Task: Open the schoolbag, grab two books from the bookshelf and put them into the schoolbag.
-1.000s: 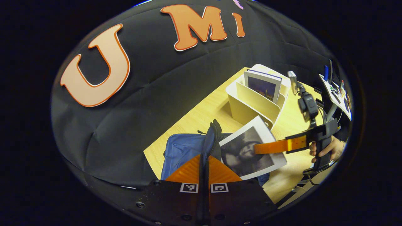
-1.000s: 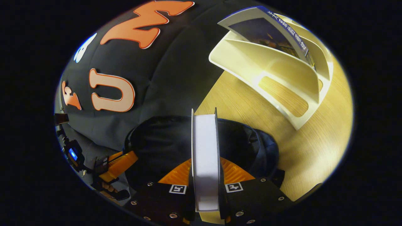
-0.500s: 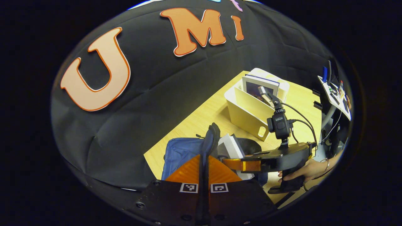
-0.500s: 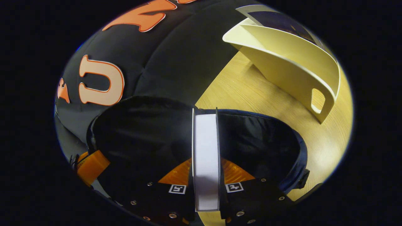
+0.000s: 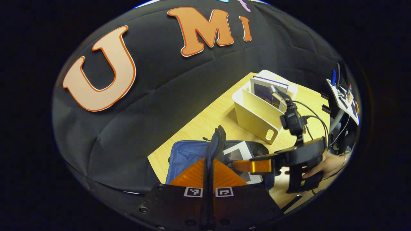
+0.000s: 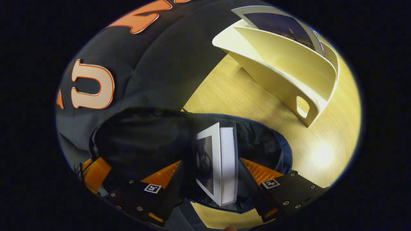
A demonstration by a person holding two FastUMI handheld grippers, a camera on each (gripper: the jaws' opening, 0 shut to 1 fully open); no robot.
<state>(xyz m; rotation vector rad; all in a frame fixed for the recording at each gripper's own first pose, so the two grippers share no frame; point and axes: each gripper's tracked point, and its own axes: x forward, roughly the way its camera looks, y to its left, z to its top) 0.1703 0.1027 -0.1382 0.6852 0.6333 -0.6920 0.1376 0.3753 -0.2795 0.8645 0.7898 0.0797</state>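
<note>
The blue schoolbag (image 5: 184, 157) lies on the wooden table, mouth open. My left gripper (image 5: 208, 166) is shut on the bag's dark flap edge (image 5: 216, 138), holding it up. A white-bordered book (image 6: 221, 160) with a dark picture stands loose in the black bag opening (image 6: 144, 138), between my right gripper's (image 6: 210, 170) spread fingers (image 6: 260, 171). In the left gripper view that book (image 5: 239, 154) sits inside the bag, beside the right gripper (image 5: 253, 166). The cream bookshelf (image 6: 285, 73) holds another book (image 6: 279, 24) in a far slot.
The wooden table (image 6: 224, 96) stretches between bag and shelf. A hand (image 5: 327, 163) holds the right gripper at the table's near edge. A stand with a white board and pens (image 5: 343, 96) rises at the far right. The booth wall runs close behind the bag.
My right gripper has opened and let go of the book, which now leans inside the bag. The left gripper keeps its hold on the flap.
</note>
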